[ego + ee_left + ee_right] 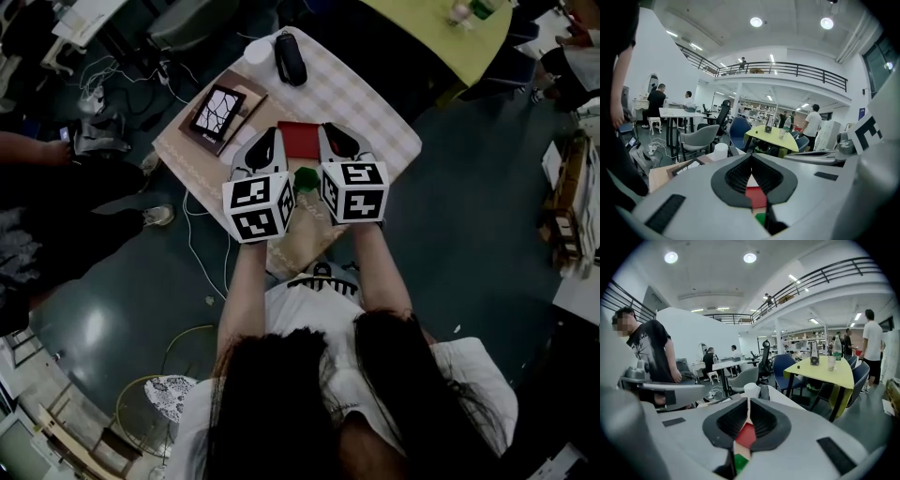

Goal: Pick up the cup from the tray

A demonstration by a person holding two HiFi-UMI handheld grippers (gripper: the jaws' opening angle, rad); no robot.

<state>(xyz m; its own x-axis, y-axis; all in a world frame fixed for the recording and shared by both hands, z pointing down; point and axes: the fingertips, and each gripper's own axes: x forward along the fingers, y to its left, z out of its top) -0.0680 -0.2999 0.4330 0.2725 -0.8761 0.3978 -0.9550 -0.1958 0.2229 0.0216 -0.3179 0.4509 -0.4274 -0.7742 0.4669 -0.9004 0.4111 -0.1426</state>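
A: Holding left tongs [751, 157] and right tongs [748, 402] up side by side over the near end of the tabletop [366, 103]. Both pinched together, nothing in either.
B: Under them?
A: Green thing [305, 178] nearest, red square [298, 139] just past it. Can't tell what the green one is.
B: Cup?
A: White cup [256, 52] upright at the far corner, well apart from both tongs, just beside a black case [291, 58]. Brown tray [248, 87] is near it. Cup looks beside the tray rather than on it, not sure.
B: Risks?
A: Going in closed would shove it, and it's at the edge, so it likely goes over. Opening wide may clip the case. Looks light, so a one-sided touch probably tips it.
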